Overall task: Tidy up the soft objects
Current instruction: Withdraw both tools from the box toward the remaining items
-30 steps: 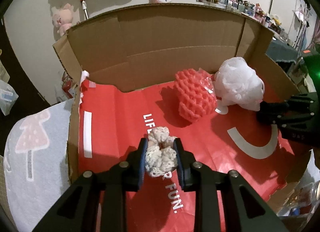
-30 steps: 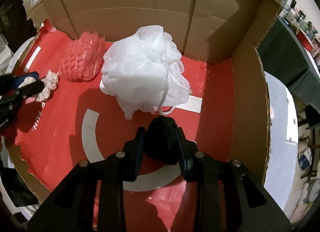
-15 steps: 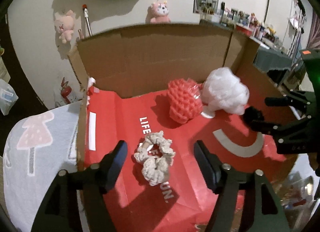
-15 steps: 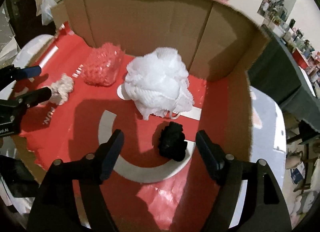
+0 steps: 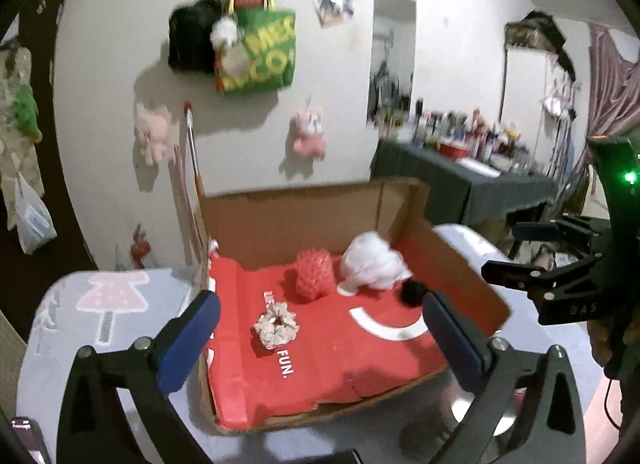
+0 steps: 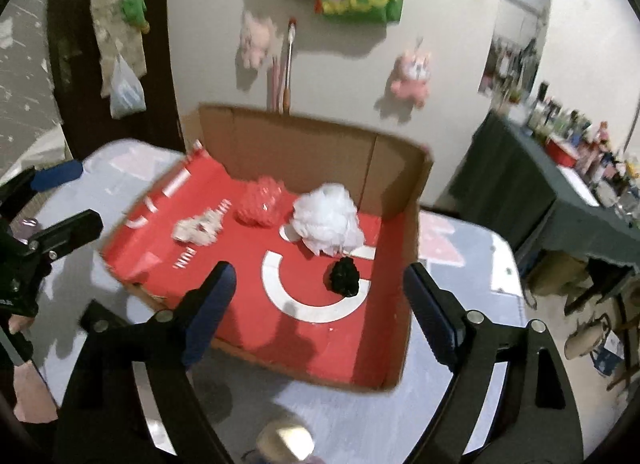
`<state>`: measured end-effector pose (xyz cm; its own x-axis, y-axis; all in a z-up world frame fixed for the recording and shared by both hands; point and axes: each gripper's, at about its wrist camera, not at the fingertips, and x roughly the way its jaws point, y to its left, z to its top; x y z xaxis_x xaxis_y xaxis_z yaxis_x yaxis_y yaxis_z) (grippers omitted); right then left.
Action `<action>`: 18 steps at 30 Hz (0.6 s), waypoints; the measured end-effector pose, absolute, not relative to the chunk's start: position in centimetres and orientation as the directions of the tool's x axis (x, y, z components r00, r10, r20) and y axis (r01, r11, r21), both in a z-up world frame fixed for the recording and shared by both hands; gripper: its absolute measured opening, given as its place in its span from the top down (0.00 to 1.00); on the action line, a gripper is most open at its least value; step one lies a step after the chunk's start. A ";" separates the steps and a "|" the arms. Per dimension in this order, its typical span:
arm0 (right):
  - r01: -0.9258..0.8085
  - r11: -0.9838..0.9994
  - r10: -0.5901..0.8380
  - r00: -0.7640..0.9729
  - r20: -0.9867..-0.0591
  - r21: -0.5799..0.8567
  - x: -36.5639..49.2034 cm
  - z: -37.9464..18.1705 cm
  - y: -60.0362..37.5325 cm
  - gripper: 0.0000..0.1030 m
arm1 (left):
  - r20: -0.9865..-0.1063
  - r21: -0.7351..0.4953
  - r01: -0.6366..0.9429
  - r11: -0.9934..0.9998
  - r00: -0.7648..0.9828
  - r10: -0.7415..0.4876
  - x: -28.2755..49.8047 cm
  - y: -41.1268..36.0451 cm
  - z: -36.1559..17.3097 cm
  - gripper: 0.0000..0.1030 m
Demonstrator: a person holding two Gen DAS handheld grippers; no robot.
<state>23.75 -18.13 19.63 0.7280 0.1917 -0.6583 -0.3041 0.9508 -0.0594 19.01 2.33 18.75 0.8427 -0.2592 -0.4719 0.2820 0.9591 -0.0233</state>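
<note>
A cardboard box (image 5: 300,216) (image 6: 300,144) with a red floor holds four soft things. A beige scrunchie (image 5: 277,324) (image 6: 198,229) lies at the left, and behind it are a red mesh sponge (image 5: 314,272) (image 6: 260,204) and a white loofah (image 5: 372,262) (image 6: 328,224). A black scrunchie (image 5: 412,291) (image 6: 344,276) lies in front of the loofah. My left gripper (image 5: 319,304) (image 6: 70,196) hangs above and in front of the box, jaws opening, nothing between them. My right gripper (image 6: 319,272) (image 5: 516,248) is likewise raised, jaws opening and empty.
The box stands on a table with a pale printed cloth (image 5: 100,304). Behind it is a wall with hanging bags (image 5: 256,52) and plush toys (image 5: 308,132). A dark table crowded with bottles (image 5: 460,176) stands at the right. A phone (image 5: 24,428) lies at the near left.
Both grippers opened and let go of their scrunchies, then drew back and up out of the box. The beige and black scrunchies now lie on the red floor.
</note>
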 end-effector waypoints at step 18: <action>-0.212 0.975 0.172 0.905 -0.389 -0.062 4.8 19.1 -18.6 0.07 | -0.302 -0.020 0.259 0.966 0.919 -0.253 4.0 1.8 16.5 0.00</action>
<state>4.76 -18.61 19.14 0.9051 0.1722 -0.3888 -0.2121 0.9753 -0.0619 4.05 1.80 16.45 0.9194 -0.2527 -0.3016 0.2588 0.9657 -0.0202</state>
